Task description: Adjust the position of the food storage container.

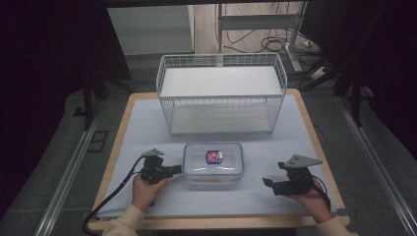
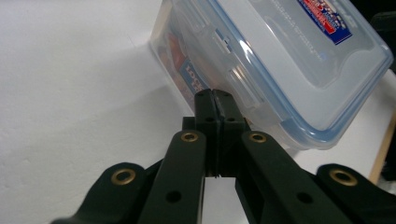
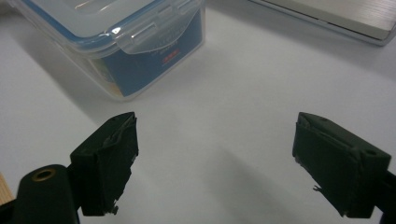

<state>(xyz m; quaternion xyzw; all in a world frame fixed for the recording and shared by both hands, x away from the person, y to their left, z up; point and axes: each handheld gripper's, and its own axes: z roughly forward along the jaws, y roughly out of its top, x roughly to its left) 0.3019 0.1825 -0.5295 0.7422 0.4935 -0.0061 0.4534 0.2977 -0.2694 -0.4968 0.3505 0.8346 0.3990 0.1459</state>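
A see-through plastic box [image 1: 213, 164] with a clear lid and a blue seal around its rim sits flat on the white table cover. It has rounded corners and is longer than it is wide. The lid is on, and its side flaps [image 2: 240, 84] are folded down. On top of the lid is a small sticker [image 1: 214, 157] in blue, red and white. Through the clear walls you can see something red and blue inside, like a printed paper with letters on it. The box lies near the front of the table, about in the middle from side to side.
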